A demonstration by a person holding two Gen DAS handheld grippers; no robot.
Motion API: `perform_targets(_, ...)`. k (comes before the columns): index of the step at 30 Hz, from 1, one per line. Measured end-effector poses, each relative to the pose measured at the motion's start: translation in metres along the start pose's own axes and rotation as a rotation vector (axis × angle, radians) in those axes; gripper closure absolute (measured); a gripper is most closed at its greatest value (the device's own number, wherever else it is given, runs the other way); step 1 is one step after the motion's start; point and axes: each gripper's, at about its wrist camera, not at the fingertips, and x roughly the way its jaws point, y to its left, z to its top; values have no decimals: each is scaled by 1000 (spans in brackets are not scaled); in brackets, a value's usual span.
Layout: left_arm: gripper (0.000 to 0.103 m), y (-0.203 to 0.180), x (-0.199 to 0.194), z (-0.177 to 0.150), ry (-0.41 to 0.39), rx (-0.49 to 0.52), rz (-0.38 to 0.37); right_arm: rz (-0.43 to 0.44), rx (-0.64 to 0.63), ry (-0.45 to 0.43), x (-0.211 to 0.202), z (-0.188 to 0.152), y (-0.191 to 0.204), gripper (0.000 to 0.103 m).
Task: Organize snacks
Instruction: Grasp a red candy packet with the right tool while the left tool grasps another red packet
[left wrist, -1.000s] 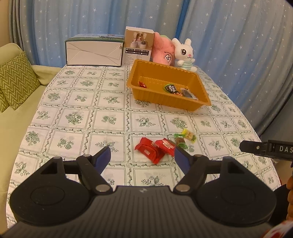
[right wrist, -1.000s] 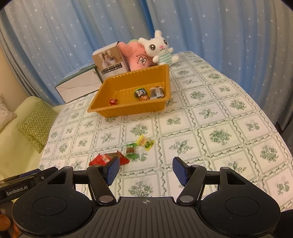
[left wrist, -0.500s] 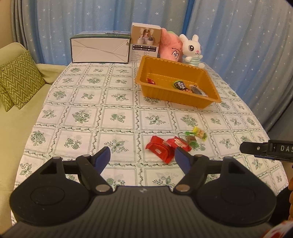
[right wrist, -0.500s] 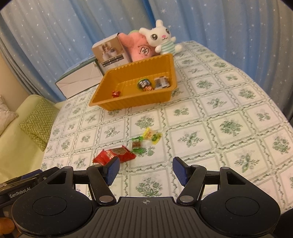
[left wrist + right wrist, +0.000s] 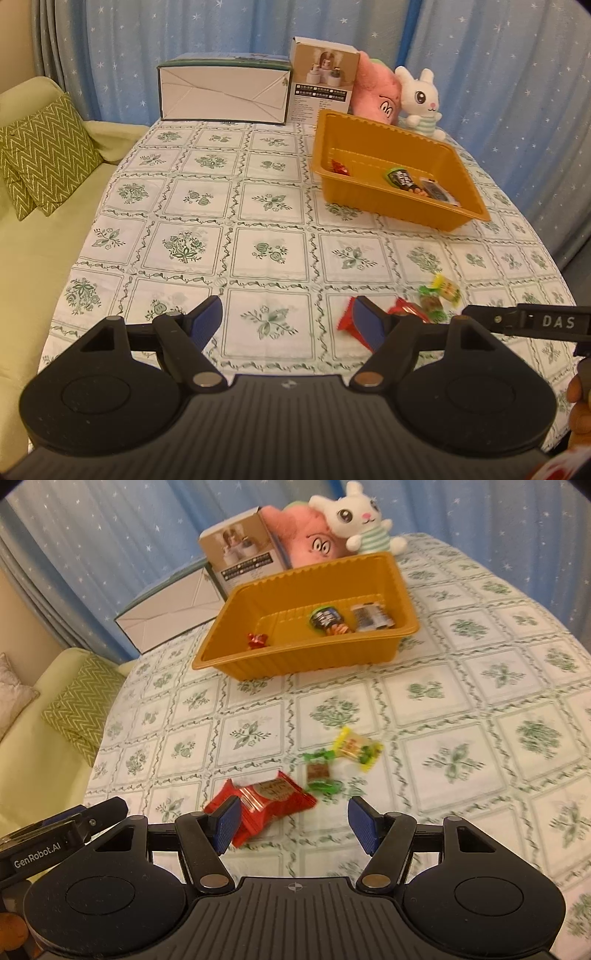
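An orange tray (image 5: 388, 206) (image 5: 295, 661) stands at the far right of the table and holds three small snacks. On the cloth nearer me lie red snack packets (image 5: 269, 797) (image 5: 404, 308), a green-wrapped candy (image 5: 319, 775) (image 5: 430, 304) and a yellow packet (image 5: 356, 747) (image 5: 447, 288). My left gripper (image 5: 288, 323) is open and empty, left of the red packets. My right gripper (image 5: 297, 821) is open and empty, just short of the red packets, above the cloth.
A white box (image 5: 223, 92), a beige carton (image 5: 323, 77), a pink plush (image 5: 376, 94) and a white bunny plush (image 5: 419, 101) stand behind the tray. A green sofa with a zigzag cushion (image 5: 44, 155) is at the left. Blue curtains hang behind.
The left gripper has pulled back and turned left, so the snacks sit further right. The right gripper has moved forward and down toward the red packets. Both stay open.
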Motion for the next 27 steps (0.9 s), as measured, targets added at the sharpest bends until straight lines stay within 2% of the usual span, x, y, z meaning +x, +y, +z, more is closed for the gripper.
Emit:
perform_targets(11, 27, 10, 29, 8, 16, -35, -22, 5, 146, 62, 55, 17, 8, 39)
perform_targets(15, 26, 17, 33, 8, 11, -80, -37, -2, 217, 96, 72, 19, 6, 39)
perform_targets(19, 26, 20, 34, 5, 18, -85, -34, -18, 175, 104, 78, 18, 11, 40)
perform_targets(21, 26, 20, 34, 3, 20, -89, -39, -21, 143, 109, 77, 16, 11, 59)
perform_targets(23, 26, 19, 34, 2, 22, -89, -44, -17, 123, 115, 74, 12, 7, 65)
perform_targets(24, 26, 18, 34, 1, 24, -87, -46, -14, 108, 119, 72, 9, 6, 73)
perform_targets(27, 26, 12, 35, -2, 38, -75, -54, -19, 6, 111, 63, 0, 5, 74)
